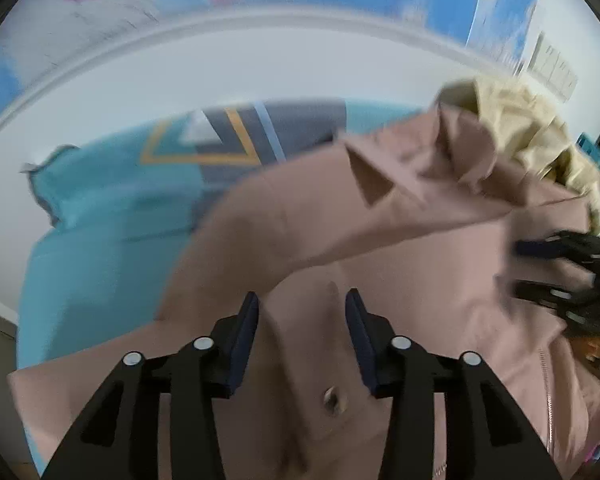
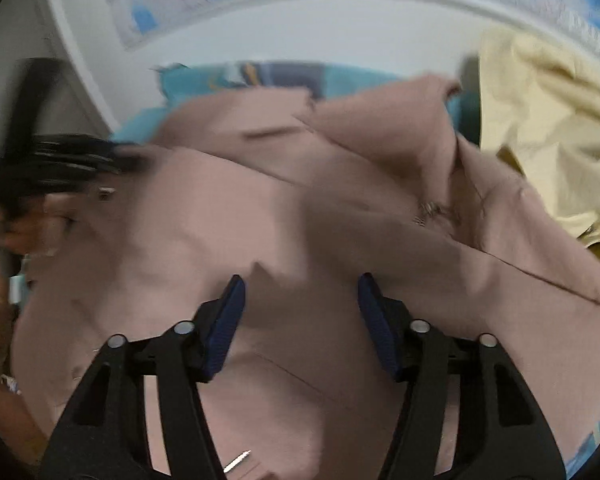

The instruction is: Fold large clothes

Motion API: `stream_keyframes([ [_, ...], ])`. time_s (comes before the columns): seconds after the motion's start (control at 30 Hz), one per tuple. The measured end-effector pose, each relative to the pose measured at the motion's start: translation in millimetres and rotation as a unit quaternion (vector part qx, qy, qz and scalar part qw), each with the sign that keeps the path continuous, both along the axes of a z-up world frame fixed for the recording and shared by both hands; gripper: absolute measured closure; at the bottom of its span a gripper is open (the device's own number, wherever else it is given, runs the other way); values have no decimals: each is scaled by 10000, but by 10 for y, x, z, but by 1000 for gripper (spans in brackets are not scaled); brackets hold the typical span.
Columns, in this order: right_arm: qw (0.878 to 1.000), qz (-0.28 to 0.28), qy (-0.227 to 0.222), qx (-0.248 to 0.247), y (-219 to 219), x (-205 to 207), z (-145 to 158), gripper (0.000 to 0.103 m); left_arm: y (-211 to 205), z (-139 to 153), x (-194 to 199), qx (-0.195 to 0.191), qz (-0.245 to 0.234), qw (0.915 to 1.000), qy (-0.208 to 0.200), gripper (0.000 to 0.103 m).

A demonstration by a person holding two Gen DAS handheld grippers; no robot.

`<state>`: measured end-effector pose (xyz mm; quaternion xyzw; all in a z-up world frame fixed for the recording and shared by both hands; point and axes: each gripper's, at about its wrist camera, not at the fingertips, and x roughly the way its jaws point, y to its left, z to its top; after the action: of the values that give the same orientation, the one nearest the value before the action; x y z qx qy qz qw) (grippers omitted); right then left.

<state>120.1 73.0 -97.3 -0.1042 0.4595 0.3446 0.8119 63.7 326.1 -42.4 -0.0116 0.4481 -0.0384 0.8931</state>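
Both hand-held grippers (image 1: 302, 300) (image 2: 300, 284) open over crumpled pink jacket (image 1: 380, 240); axis unclear.

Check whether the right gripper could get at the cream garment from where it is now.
Probably yes. The right gripper is open over the pink jacket, and the cream garment lies uncovered on its right, beyond the jacket's raised fold. Nothing blocks that side, though blur hides the exact gap.

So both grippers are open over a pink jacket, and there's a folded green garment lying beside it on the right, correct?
Almost. The garment on the right is pale yellow, not green, and it looks crumpled; the right wrist view shows it. Both the left gripper and the right gripper are open over the pink jacket.
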Motion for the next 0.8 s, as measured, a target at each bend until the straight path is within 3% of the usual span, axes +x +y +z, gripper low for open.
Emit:
stream_keyframes([
  [0.07, 9998, -69, 158, 106, -57, 84, -54, 59, 186, 154, -243, 166, 181, 9991, -344, 45],
  [0.1, 9997, -107, 158, 150, -103, 103, -50, 58, 289, 232, -382, 243, 291, 9981, -482, 45],
  [0.2, 9996, -269, 92, 68, -214, 89, 12, 47, 644, 340, -758, 593, 739, 9934, -645, 40],
  [0.27, 9994, -282, 70, 184, -250, 43, 79, 41, 875, 298, -971, 713, 998, 9909, -555, 38],
  [0.4, 9991, -38, 26, 417, -220, -161, 215, 35, 1249, 47, -1332, 590, 1375, 9886, -160, 36],
  [0.57, 9981, 287, -9, 549, -103, -424, 345, 31, 1453, -305, -1749, 126, 1559, 9876, 124, 32],
  [0.7, 9974, 458, 14, 559, -23, -555, 355, 30, 1381, -558, -1828, 549, 1583, 9849, 427, 26],
  [0.73, 9974, 475, 9, 550, -33, -587, 360, 30, 1394, -542, -1852, 472, 1585, 9858, 306, 31],
  [0.8, 9973, 474, -13, 563, -23, -635, 370, 30, 1427, -510, -1847, 431, 1596, 9860, 228, 66],
])
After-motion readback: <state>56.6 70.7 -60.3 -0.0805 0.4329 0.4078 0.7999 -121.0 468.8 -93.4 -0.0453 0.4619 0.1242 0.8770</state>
